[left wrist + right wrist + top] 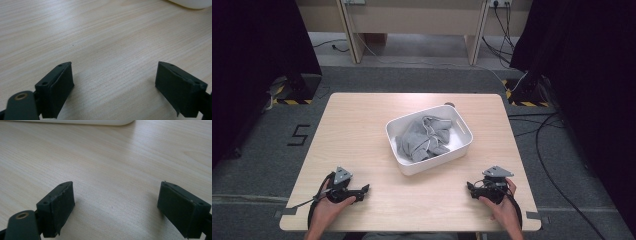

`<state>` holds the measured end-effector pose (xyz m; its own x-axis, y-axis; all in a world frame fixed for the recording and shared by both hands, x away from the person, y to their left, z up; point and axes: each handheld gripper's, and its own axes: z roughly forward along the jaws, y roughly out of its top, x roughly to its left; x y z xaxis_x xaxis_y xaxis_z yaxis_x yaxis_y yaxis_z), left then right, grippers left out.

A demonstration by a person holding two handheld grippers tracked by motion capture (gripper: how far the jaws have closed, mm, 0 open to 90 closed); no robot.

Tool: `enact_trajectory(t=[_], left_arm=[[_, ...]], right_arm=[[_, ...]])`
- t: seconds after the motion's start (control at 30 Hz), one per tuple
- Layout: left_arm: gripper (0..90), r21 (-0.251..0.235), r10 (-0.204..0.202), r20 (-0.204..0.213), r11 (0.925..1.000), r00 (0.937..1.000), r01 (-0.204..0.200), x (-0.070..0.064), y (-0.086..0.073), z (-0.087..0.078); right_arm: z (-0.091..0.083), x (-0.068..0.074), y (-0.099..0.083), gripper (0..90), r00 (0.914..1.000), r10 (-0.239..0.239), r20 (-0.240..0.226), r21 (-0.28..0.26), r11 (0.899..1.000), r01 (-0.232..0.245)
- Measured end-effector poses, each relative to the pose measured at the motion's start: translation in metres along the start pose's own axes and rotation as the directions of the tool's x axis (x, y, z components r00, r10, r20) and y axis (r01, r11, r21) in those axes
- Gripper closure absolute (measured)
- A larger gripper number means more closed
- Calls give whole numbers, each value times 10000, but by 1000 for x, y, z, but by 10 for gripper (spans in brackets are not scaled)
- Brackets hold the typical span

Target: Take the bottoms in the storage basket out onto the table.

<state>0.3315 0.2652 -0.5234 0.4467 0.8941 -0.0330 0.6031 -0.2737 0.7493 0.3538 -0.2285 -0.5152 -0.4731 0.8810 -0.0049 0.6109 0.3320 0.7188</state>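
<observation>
So both my claws, left gripper [362, 190] and right gripper [472, 189], sit spread apart on the table [362, 130], holding nothing. Looks like the reaching step: next I'd go for the grey cloth [424, 137] in the white bin [432, 162].

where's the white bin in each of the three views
High view: the white bin sits at the table's centre, grey cloth inside.
Left gripper view: a sliver of its wall at the top right corner.
Right gripper view: its lower wall runs along the top edge.
Shared landmark: the light wooden table.
</observation>
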Motion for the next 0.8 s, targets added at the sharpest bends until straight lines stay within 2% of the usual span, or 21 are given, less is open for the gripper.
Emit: enact_trajectory(t=[0.27, 0.4, 0.5, 0.7, 0.8], left_arm=[[137, 2, 0, 3, 10000, 10000, 0, 0, 0, 0], [142, -76, -251, 108, 9997, 9996, 251, 2, 1, 0], [168, -288, -661, 639, 9973, 9958, 680, 5, 3, 0], [164, -1040, -751, 935, 9910, 9928, 847, 3, 21, -11], [161, -1258, -816, 1145, 9874, 9901, 959, 1, 30, -14]], right_arm=[[0, 0, 0, 148, 10000, 3, 0, 4, 10000, -3], [0, 0, 0, 148, 10000, 55, -2, 15, 10000, -55], [0, 0, 0, 147, 10000, 63, -3, 15, 10000, -63], [0, 0, 0, 147, 10000, 44, -16, 23, 10000, -44], [0, 0, 0, 147, 10000, 30, -11, 19, 10000, -30]])
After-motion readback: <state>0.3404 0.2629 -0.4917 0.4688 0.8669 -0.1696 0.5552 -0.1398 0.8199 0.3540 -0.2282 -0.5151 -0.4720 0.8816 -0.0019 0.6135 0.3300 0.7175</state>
